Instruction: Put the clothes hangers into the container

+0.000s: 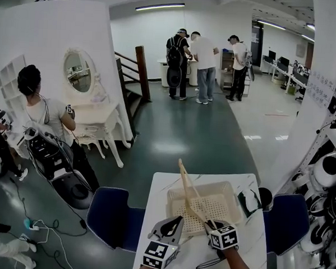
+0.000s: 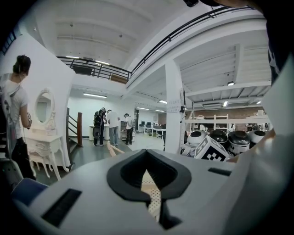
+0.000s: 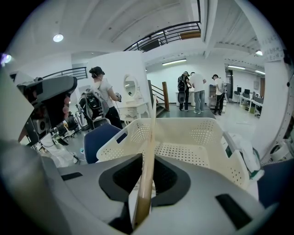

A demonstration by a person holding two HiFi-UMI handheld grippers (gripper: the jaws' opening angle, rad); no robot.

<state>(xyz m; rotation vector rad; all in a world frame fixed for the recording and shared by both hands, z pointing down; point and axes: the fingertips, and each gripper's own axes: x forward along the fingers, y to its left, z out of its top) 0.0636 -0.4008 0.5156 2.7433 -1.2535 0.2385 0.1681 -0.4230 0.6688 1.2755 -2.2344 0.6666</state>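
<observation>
A cream perforated basket (image 1: 230,192) stands on the white marble table (image 1: 249,242), just beyond both grippers. My right gripper (image 1: 211,223) is shut on the lower end of a wooden clothes hanger (image 1: 190,188). The hanger slants up and to the left over the basket. In the right gripper view the wooden bar (image 3: 149,151) runs up from between the jaws, with the basket (image 3: 204,133) close behind it. My left gripper (image 1: 178,220) hovers at the basket's near left corner, its tips together and nothing in them. In the left gripper view a sliver of the basket shows past the left gripper (image 2: 154,197).
Blue chairs stand at the table's left (image 1: 110,215) and right (image 1: 287,222). A white and green packet (image 1: 249,200) lies right of the basket. A person (image 1: 45,116) stands by a white dressing table (image 1: 98,119) at the left. Three people stand far back.
</observation>
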